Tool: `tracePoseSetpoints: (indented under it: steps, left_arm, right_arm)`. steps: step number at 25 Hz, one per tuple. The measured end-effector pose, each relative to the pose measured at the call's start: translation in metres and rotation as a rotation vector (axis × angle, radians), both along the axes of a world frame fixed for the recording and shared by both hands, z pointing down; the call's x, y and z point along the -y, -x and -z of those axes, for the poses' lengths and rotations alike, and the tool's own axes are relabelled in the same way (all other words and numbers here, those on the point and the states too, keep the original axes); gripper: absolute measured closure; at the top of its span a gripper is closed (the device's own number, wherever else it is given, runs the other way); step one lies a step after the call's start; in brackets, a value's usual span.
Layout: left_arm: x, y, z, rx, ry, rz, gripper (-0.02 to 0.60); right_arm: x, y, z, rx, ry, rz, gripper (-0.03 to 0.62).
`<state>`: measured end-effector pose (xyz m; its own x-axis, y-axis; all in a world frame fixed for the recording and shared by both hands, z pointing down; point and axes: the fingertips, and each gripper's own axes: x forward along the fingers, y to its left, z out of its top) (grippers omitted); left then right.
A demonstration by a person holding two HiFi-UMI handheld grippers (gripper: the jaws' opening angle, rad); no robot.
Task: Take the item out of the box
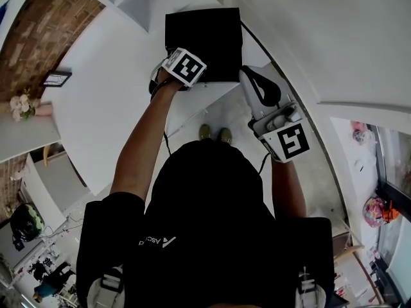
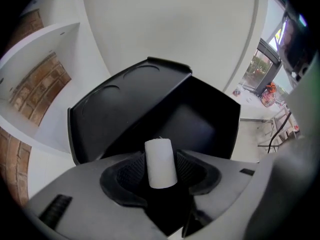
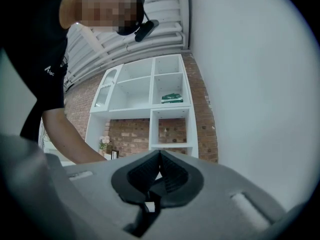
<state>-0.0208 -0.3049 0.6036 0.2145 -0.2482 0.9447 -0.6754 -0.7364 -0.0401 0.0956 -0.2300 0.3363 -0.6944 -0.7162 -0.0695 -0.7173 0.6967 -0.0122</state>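
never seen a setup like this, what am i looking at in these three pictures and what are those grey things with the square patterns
There is no robot here. A person holds a grey two-jaw gripper in each hand, and the cubes with square markers are part of those grippers. The head view comes from a camera on the person's head, looking steeply down. The other two views come from cameras riding on the grippers, each looking along its own jaws. On the white table sits an open black box. The left gripper is shut on a small white cylinder, perhaps a candle, held in front of the open box. The right gripper is shut on nothing and points toward white shelves against a brick wall.
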Motion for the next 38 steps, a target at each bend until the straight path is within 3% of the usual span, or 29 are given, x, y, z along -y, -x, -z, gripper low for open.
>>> tracePoseSetpoints:
  steps: [10, 19, 25, 33, 38]
  left_arm:
    - [0.001, -0.002, -0.011, 0.049, 0.002, -0.036, 0.403]
    - [-0.005, -0.007, 0.014, -0.020, -0.053, -0.035, 0.407]
    - [-0.001, -0.010, 0.067, -0.175, -0.198, 0.011, 0.407]
    - [-0.015, -0.029, 0.161, -0.516, -0.405, 0.032, 0.407]
    - [-0.031, -0.033, 0.213, -0.670, -0.533, 0.035, 0.407]
  right_arm:
    - [0.000, -0.009, -0.010, 0.002, 0.016, -0.034, 0.592]
    - [-0.007, -0.002, -0.010, -0.008, 0.010, -0.024, 0.592]
    - [-0.012, 0.013, -0.007, -0.021, 0.020, -0.003, 0.592]
    - [-0.018, 0.025, 0.003, -0.025, 0.009, 0.010, 0.592]
    - [-0.021, 0.026, 0.013, -0.017, -0.019, 0.005, 0.592]
